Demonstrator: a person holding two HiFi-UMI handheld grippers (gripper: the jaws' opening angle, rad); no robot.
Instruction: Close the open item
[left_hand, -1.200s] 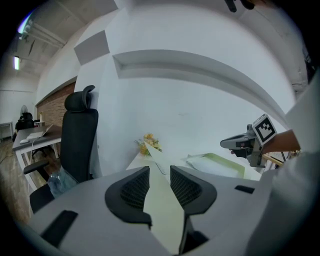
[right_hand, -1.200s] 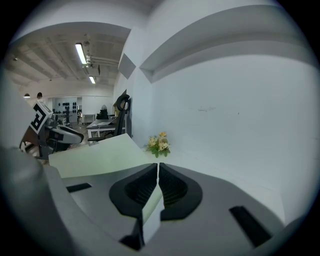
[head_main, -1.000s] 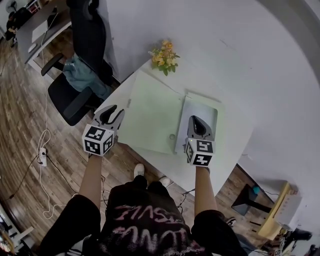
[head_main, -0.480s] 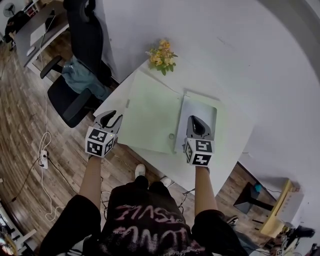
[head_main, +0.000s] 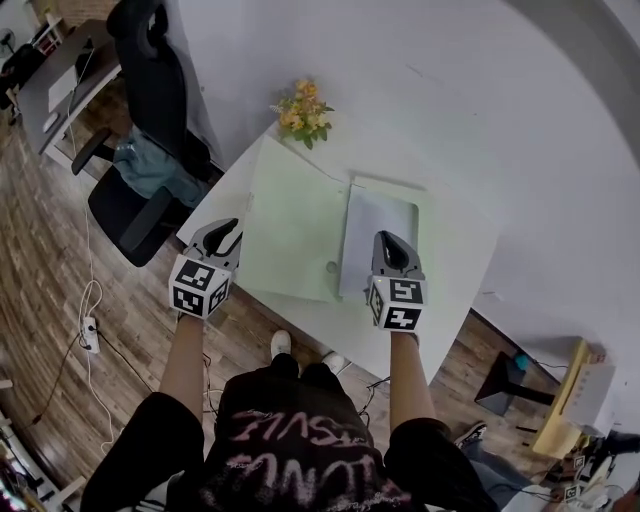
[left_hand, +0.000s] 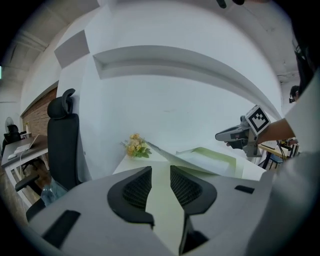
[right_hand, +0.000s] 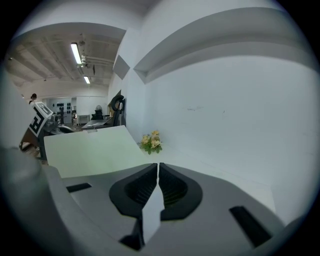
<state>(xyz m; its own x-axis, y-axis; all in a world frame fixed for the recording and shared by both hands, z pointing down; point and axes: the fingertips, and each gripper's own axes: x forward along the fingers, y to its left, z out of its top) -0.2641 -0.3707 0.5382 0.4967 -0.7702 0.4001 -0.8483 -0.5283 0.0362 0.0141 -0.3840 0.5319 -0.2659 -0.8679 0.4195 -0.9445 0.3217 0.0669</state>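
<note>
Left gripper has its jaws spread wide, and through the gap I see the pale green cover of the folder, nothing clamped. From the head view that gripper sits at the left edge of the table, just beside the cover's left edge. On the right gripper the jaws are pressed almost together, with only a hairline slit between them. It hangs over the near edge of the white sheet lying in the folder's right half, and I cannot tell whether it pinches the paper. The folder lies open and spread across the table, with a small bunch of flowers at the far corner.
</note>
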